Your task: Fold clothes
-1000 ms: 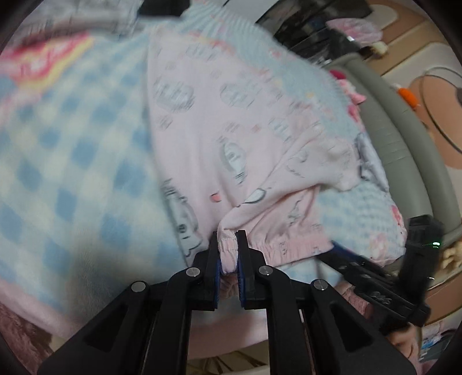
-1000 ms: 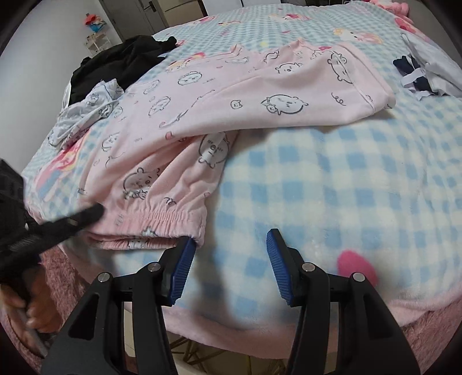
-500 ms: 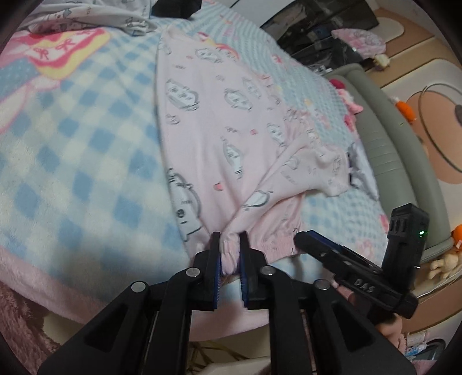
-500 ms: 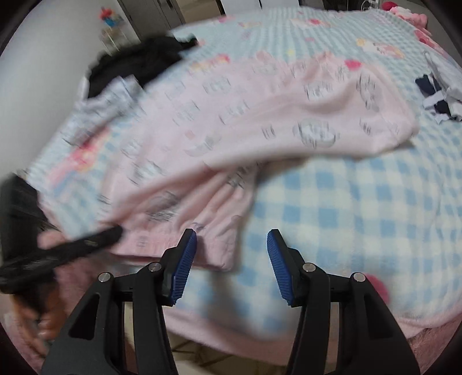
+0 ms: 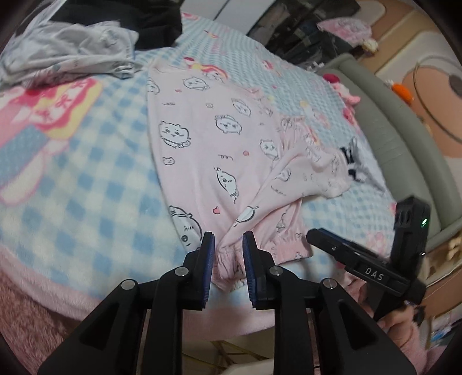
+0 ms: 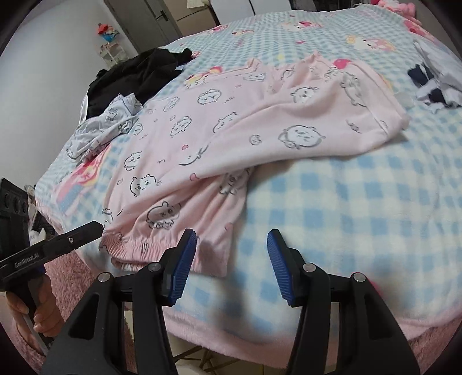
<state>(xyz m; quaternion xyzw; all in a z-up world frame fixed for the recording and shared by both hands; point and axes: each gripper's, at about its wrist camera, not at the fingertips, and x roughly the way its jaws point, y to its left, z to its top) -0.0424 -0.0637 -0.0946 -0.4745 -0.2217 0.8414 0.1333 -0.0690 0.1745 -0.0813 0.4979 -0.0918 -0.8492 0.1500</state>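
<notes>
left gripper [image 5: 228,245] jaws are opening, with the gathered elastic cuff of the pink pyjama trousers [image 5: 219,150] between the blue pads; gaps show on both sides of the cloth, so the pads no longer press it. right gripper [image 6: 232,253] stands spread wide over the blanket, nothing between its jaws, its left pad just beside the cuff edge.

hidden or unclear: part of one trouser leg lies under the fold of the other. the far waistband end is bunched and hard to read. a dark-and-white garment [image 6: 433,83] beyond the trousers is too crumpled to identify. only part of the person's hand [image 6: 43,311] shows below the left gripper handle.

surface and room: trousers lie spread on a blue-and-white checked blanket [image 6: 361,202] with a pink border, covering a bed. a grey printed garment [image 5: 72,52] and a black garment [image 6: 135,75] sit heaped at the far corner. grey padded bed frame [image 5: 389,138] runs along one side; a door [image 6: 156,20] stands behind.
</notes>
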